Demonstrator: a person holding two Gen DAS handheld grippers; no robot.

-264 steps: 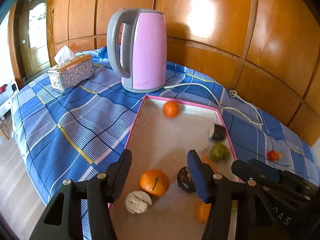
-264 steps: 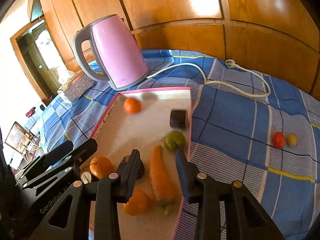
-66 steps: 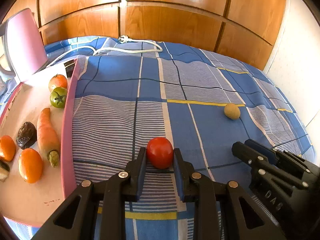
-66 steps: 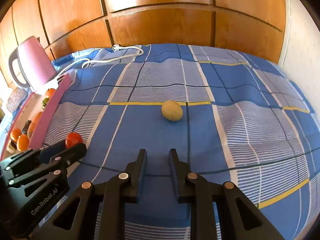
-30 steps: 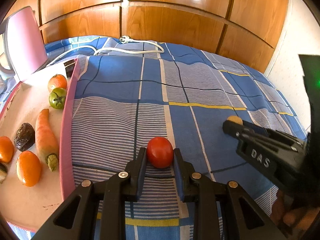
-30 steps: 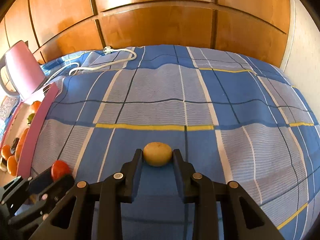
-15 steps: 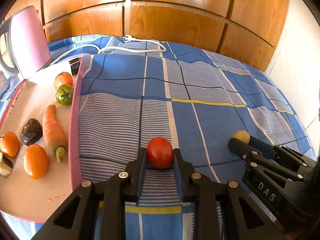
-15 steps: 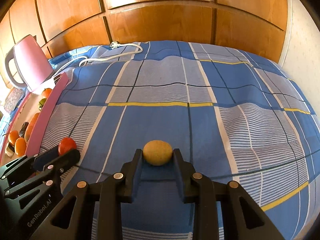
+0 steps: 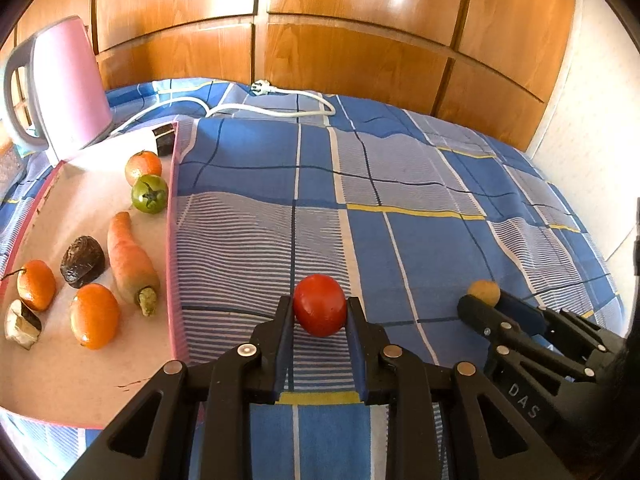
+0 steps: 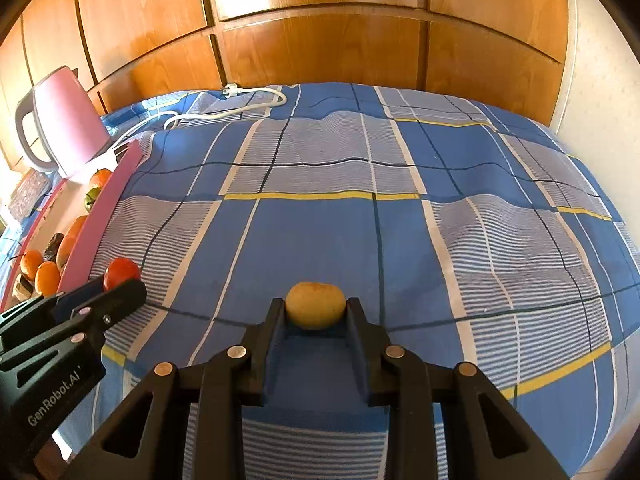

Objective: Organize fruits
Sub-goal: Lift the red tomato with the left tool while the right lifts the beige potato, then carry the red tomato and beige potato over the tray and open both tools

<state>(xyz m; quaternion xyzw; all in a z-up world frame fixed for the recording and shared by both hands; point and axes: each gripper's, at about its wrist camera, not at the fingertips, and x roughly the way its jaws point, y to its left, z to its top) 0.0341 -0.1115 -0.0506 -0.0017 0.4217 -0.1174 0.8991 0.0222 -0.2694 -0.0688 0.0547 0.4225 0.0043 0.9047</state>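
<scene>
Left wrist view: our left gripper (image 9: 320,312) clamps the red tomato (image 9: 319,305) beside the pink tray (image 9: 174,264); our right gripper (image 10: 315,312) grips the yellow fruit (image 10: 315,305).

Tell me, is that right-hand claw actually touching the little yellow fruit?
Touching. In the right wrist view the yellow fruit sits squeezed between both fingers of the right gripper, no gap showing on either side.

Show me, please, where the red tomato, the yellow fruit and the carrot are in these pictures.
red tomato (image 9: 319,305), left wrist view, centre of its skin.
yellow fruit (image 10: 315,305), right wrist view, centre of its front face.
carrot (image 9: 129,258), left wrist view, mid-body.
</scene>
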